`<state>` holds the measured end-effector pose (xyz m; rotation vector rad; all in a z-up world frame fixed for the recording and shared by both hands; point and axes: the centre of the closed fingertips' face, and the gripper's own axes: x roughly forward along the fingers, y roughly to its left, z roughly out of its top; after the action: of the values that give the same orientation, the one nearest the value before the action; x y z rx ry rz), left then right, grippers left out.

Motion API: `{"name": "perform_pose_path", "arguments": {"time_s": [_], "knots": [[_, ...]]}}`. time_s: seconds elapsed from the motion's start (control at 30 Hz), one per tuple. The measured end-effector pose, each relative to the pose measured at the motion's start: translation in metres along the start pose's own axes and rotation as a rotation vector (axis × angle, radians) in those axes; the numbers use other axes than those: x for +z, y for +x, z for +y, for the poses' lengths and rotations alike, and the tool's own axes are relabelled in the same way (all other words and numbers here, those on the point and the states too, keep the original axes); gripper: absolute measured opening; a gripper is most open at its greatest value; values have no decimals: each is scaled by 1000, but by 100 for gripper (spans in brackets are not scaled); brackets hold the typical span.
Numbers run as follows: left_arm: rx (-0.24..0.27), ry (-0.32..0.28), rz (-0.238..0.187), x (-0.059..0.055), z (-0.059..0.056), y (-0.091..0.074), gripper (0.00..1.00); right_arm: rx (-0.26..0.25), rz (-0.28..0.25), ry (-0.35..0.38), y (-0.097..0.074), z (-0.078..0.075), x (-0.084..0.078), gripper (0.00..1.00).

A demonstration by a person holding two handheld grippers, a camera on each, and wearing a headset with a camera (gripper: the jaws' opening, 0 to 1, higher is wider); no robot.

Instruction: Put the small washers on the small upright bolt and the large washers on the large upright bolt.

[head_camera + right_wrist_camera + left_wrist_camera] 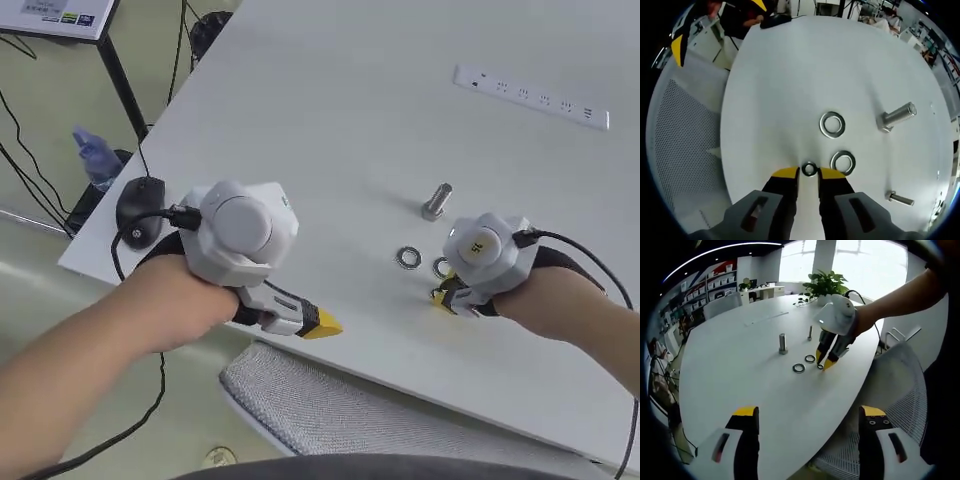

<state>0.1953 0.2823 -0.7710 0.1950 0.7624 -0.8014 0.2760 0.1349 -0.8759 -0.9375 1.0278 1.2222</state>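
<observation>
My right gripper (809, 175) stands tips-down on the white table (790, 75), its yellow fingertips (786, 173) closed in on a small washer (809, 169) that lies flat. Two large washers (832, 124) (843, 162) lie just beyond it. The large upright bolt (897, 116) and the small upright bolt (900, 198) stand further off to the right. In the head view the right gripper (440, 298) is near the large bolt (437, 200) and a washer (408, 257). My left gripper (809, 412) hovers open and empty over the table's near edge.
A white power strip (530, 97) lies at the far side of the table. A black mouse (140, 210) sits at the left corner with its cable. A grey mesh chair (330, 410) stands below the near edge. A potted plant (827, 282) is beyond the table's far end.
</observation>
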Motion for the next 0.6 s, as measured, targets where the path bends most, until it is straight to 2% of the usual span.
{"name": "perform_pose_path", "arguments": {"time_s": [0.2,0.33,0.6], "knots": [[-1,4,8,0,1,1,80,6,33,-4,3,-3,0,15],[-3,9,9,2,2,3,80,7,84,-54,4,-1,-1,14],[-3,9,8,5,4,4,78,12,94,-46,2,-3,-1,13]]}}
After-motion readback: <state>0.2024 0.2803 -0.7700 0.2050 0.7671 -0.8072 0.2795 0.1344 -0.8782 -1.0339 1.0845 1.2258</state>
